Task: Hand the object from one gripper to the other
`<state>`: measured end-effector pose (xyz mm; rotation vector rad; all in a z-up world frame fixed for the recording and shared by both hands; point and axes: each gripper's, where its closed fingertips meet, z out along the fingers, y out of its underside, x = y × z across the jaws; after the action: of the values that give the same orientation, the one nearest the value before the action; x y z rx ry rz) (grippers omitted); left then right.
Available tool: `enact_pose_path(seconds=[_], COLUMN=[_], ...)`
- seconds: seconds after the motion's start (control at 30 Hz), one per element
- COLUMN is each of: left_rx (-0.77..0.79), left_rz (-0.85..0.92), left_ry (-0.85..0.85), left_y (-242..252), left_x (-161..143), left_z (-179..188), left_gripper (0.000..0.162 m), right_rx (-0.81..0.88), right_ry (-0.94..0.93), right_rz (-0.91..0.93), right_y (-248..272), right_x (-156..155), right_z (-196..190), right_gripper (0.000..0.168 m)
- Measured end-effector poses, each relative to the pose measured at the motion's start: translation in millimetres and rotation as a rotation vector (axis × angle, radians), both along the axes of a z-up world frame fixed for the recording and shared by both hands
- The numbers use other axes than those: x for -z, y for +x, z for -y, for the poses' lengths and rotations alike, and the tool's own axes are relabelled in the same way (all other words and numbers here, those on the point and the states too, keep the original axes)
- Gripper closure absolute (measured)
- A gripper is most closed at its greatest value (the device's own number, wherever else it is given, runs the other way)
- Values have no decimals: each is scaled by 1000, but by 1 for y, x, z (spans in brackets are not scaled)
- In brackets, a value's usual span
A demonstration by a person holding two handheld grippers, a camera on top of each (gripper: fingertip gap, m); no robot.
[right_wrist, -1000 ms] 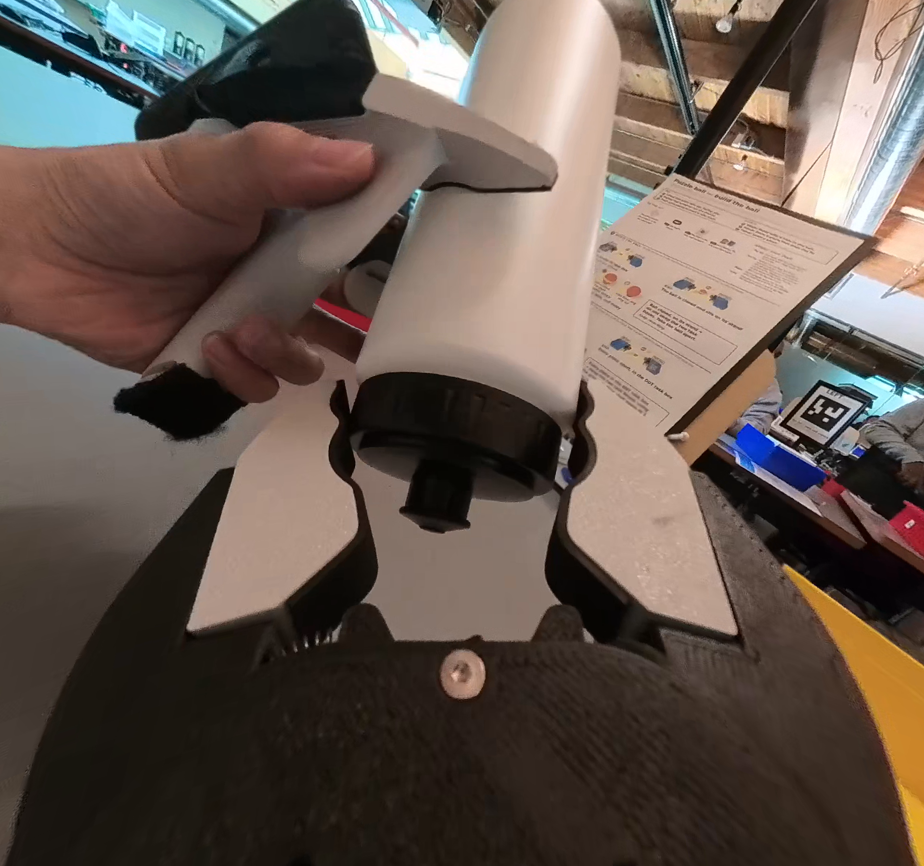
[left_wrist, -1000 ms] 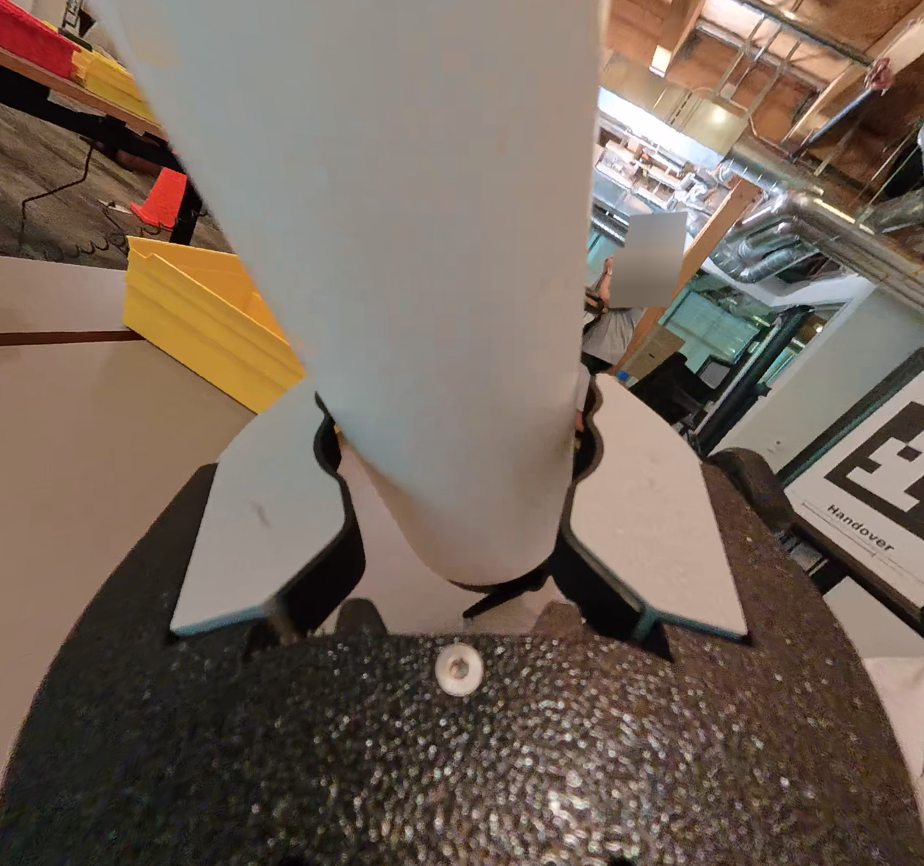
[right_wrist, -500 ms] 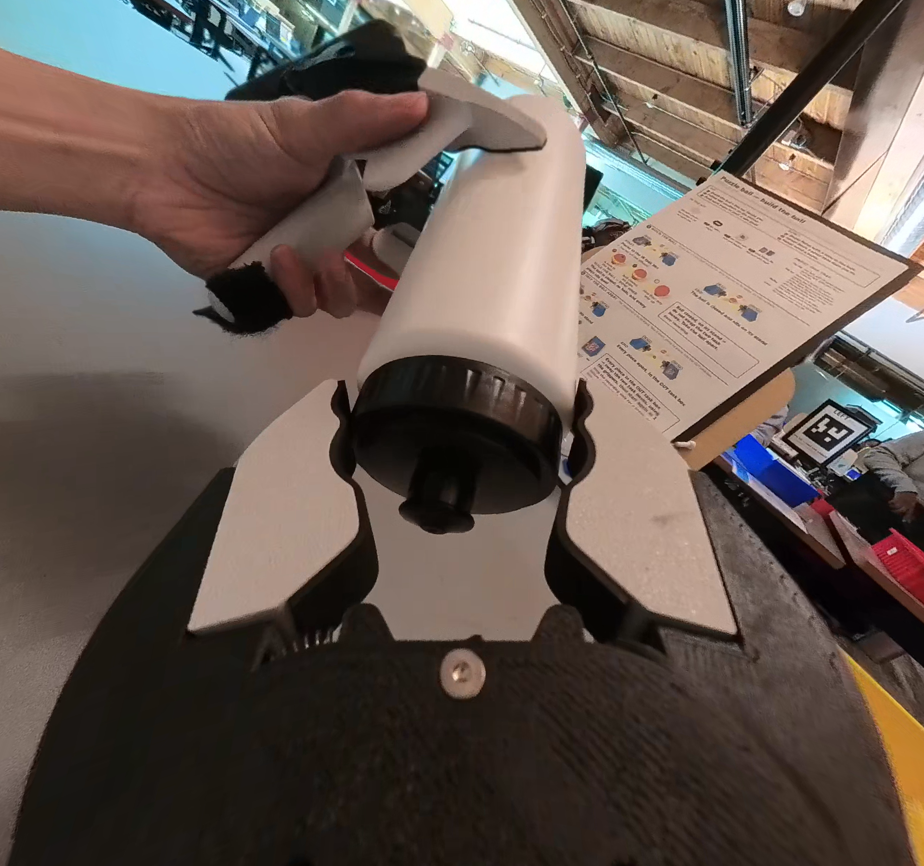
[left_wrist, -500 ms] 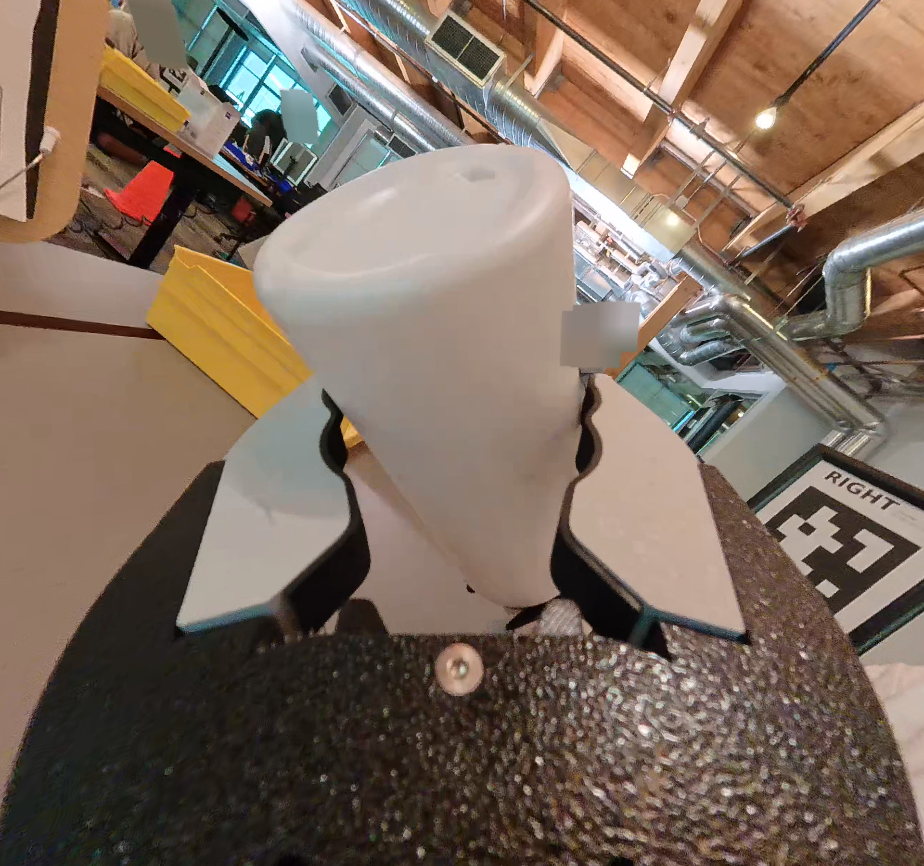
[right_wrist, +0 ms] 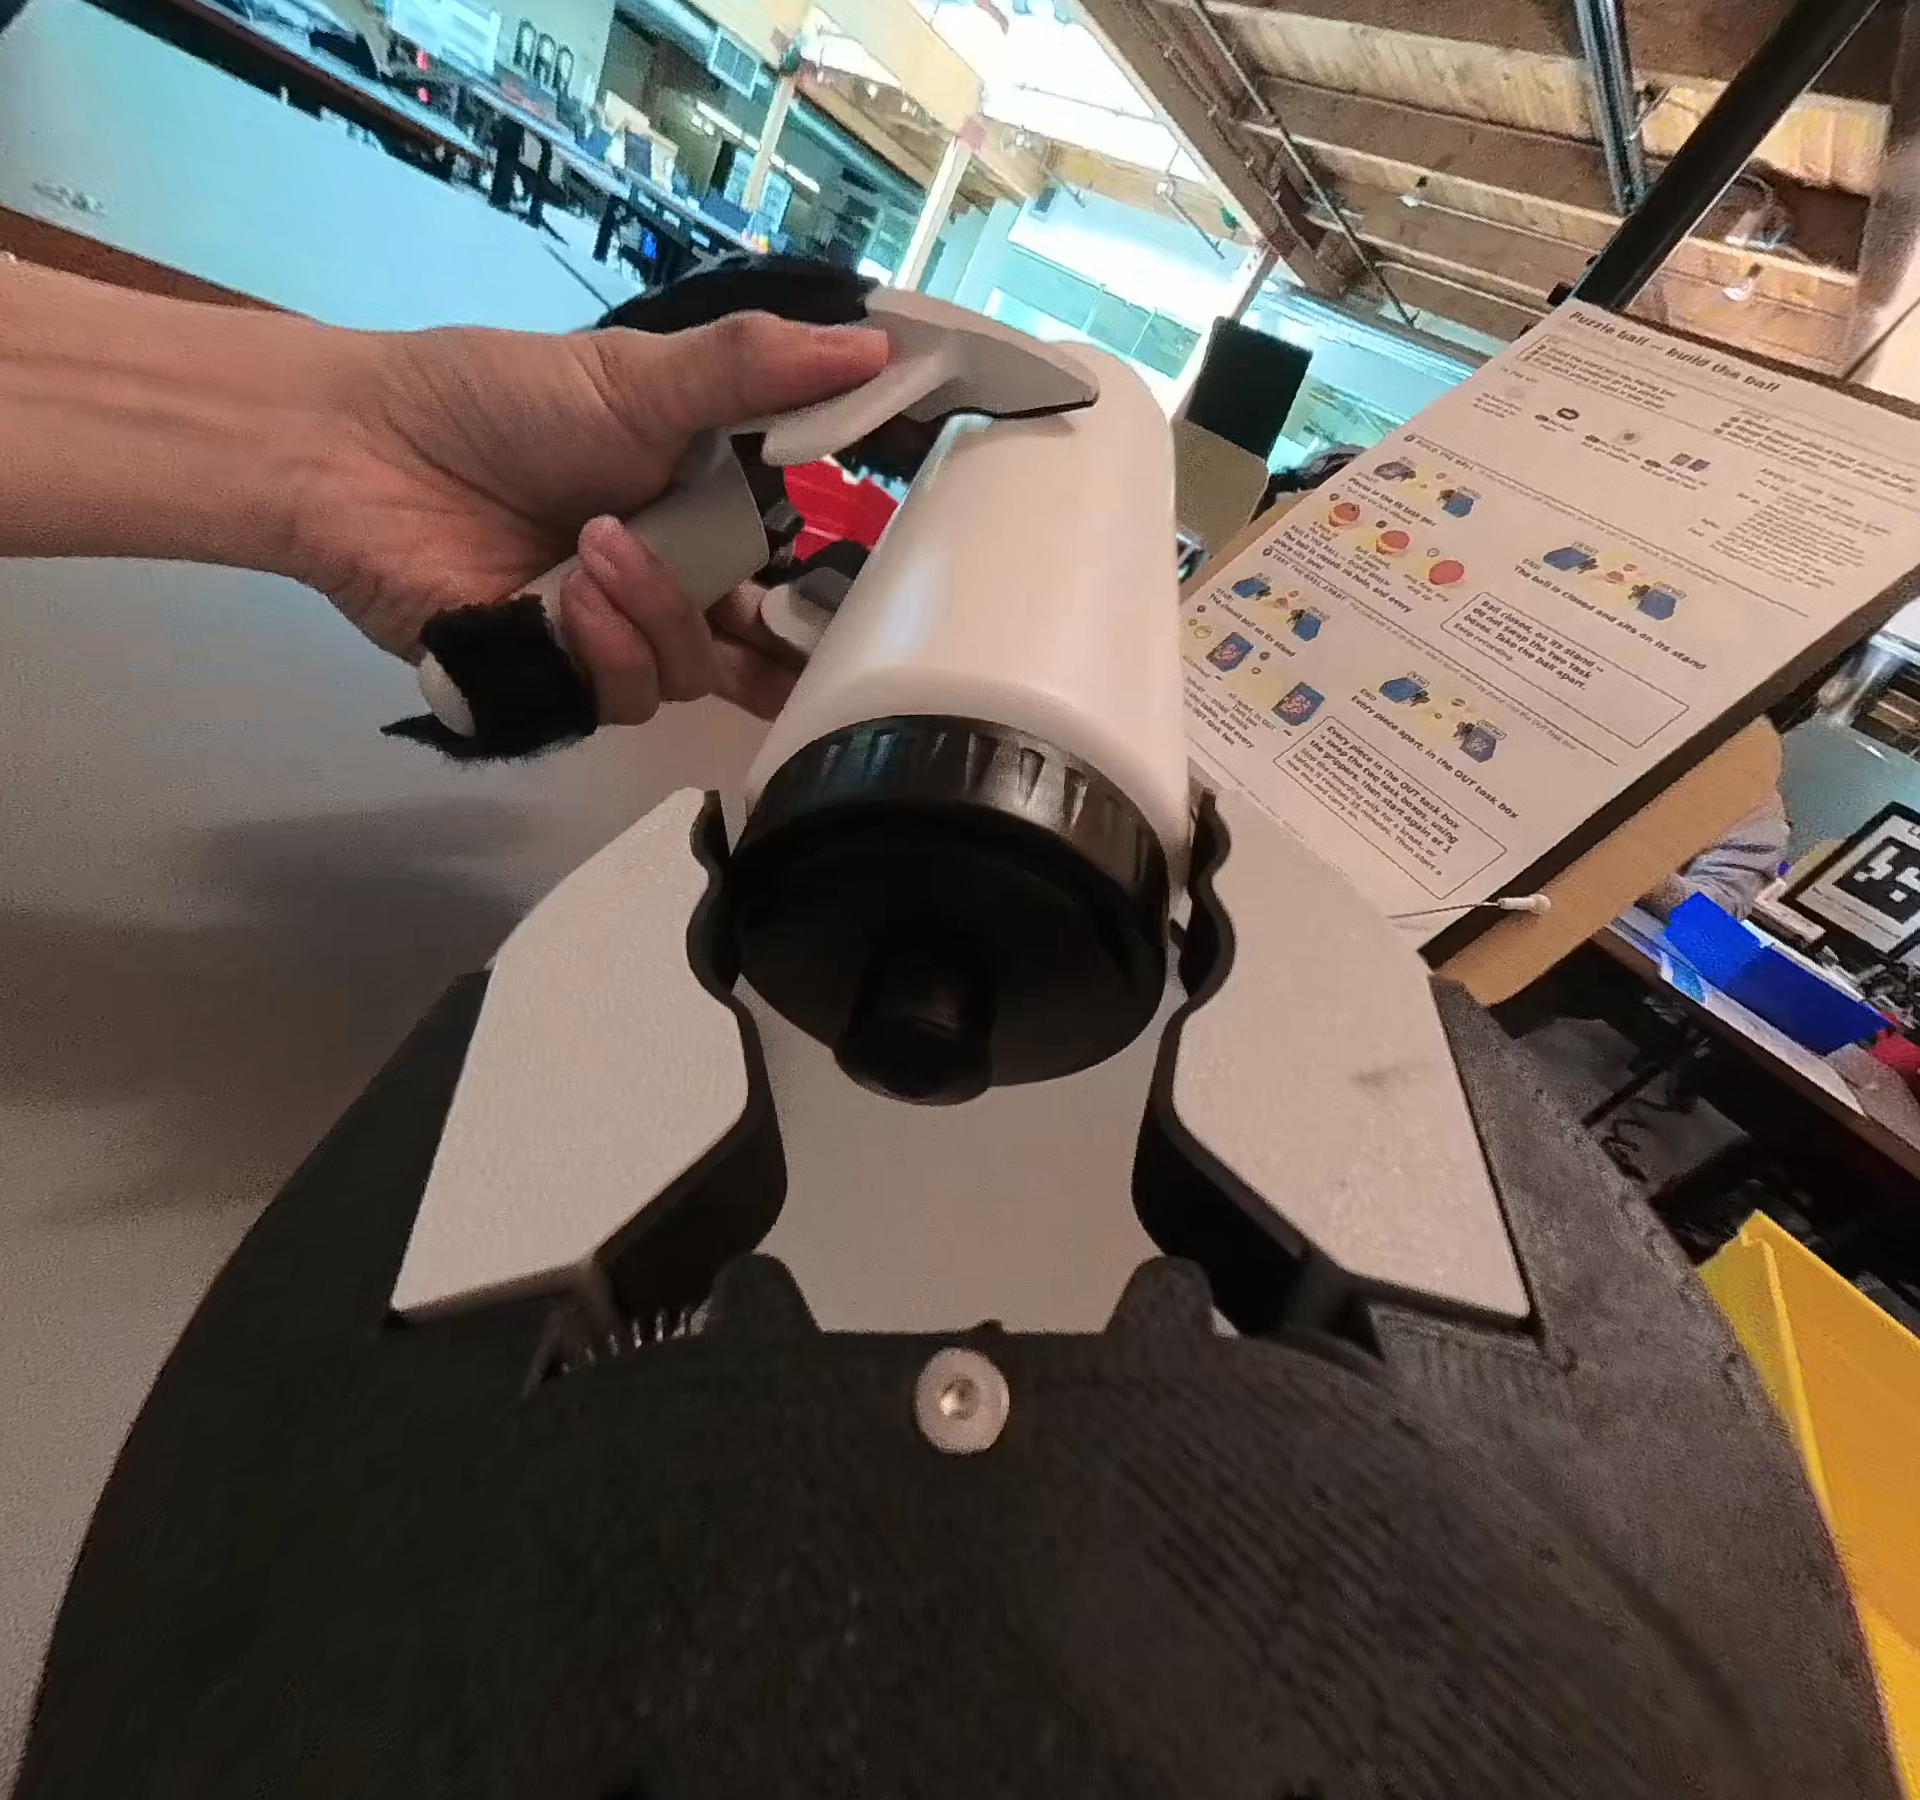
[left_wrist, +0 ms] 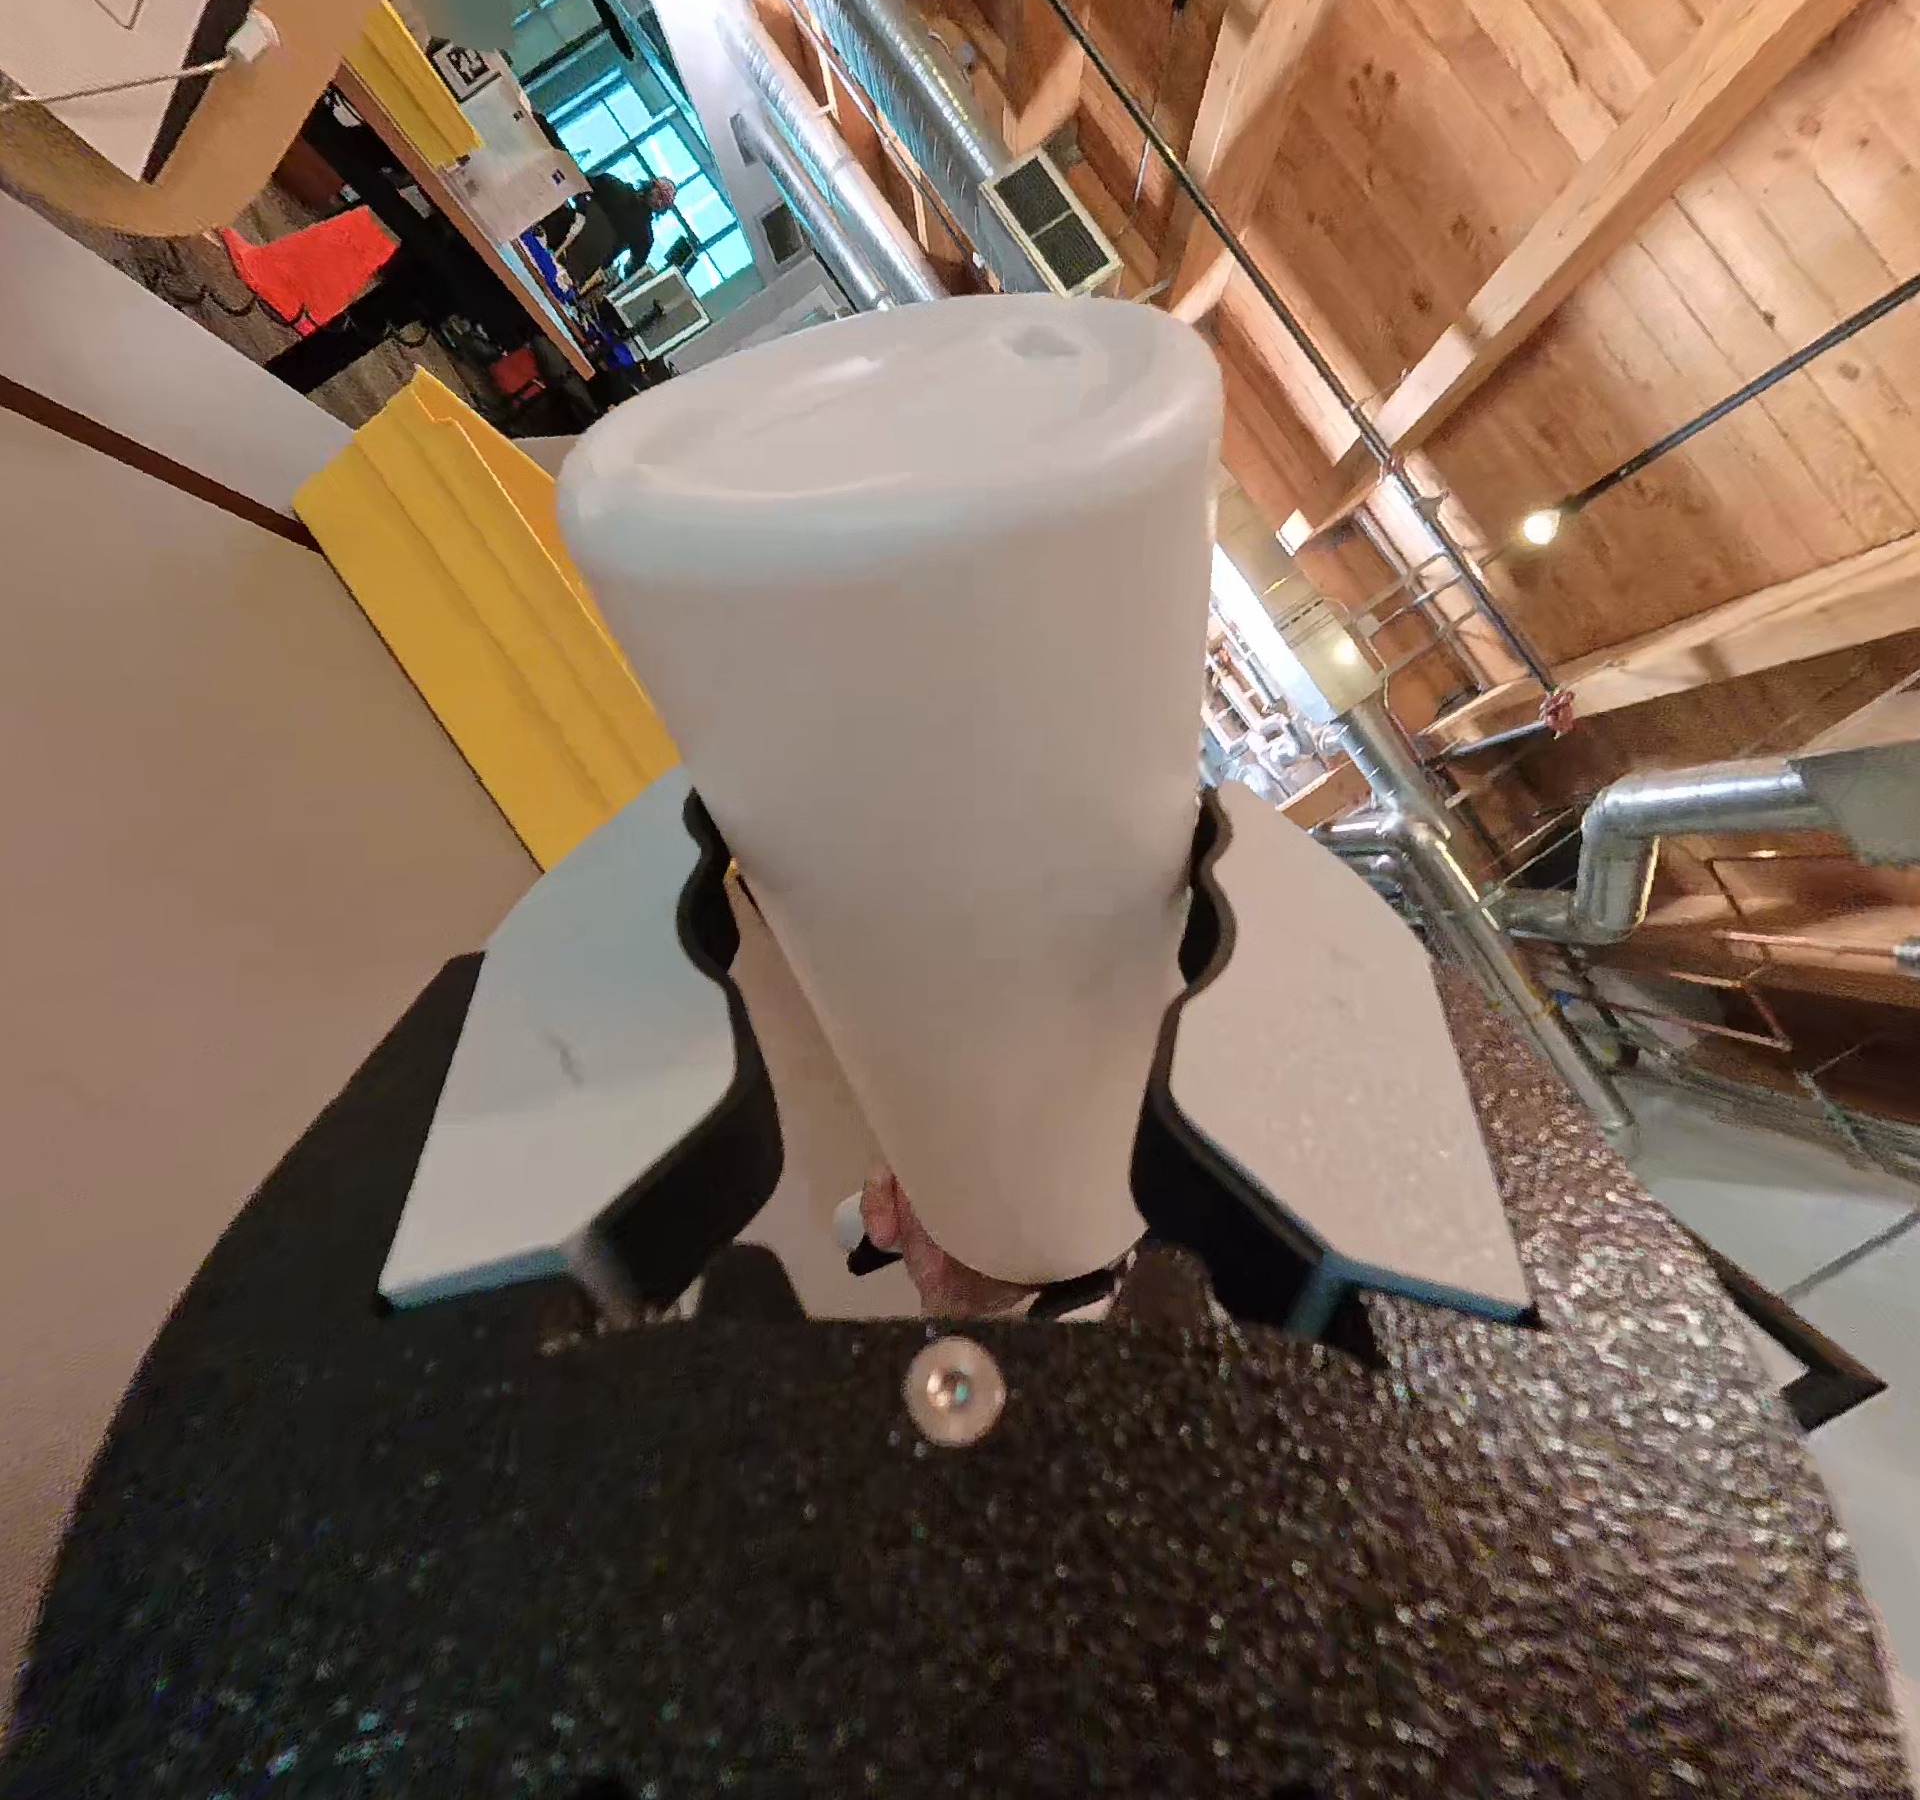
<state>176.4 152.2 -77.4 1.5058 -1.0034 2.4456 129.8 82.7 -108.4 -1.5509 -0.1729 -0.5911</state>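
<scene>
Bottle (right_wrist: 997,597) spans both grippers, left (left_wrist: 951,877) and right (right_wrist: 956,867) clamping opposite ends.

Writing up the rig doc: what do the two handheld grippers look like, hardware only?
Both match: the left gripper and right gripper each have two flat, pale grey fingers with wavy black inner edges, on a black speckled body with one silver screw. The right wrist view shows the left one's pale grey handle, black strap at its end, in a bare hand; no sleeve or cables visible.

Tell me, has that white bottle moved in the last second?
Yes. In the left wrist view the white bottle swung with its gripper: the yellow bin behind it slid right and ceiling beams came into view.
</scene>
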Motion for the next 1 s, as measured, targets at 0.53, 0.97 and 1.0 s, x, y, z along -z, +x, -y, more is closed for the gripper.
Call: enact_pose_path(seconds=[0.53, 0.97, 1.0], left_rx=[96, 599, 616], left_rz=[-132, -243, -237], left_ry=[-439, -345, -361], left_y=[0, -44, -46], left_x=[-12, -2, -3], left_z=[37, 121, 123], left_gripper=[77, 77, 76], right_rx=[-43, -81, -67], right_ry=[366, 96, 91], right_rz=[127, 537, 573], right_y=[-4, -36, -39], right_x=[-35, -29, -31], right_z=[24, 17, 16], right_gripper=[63, 61, 62])
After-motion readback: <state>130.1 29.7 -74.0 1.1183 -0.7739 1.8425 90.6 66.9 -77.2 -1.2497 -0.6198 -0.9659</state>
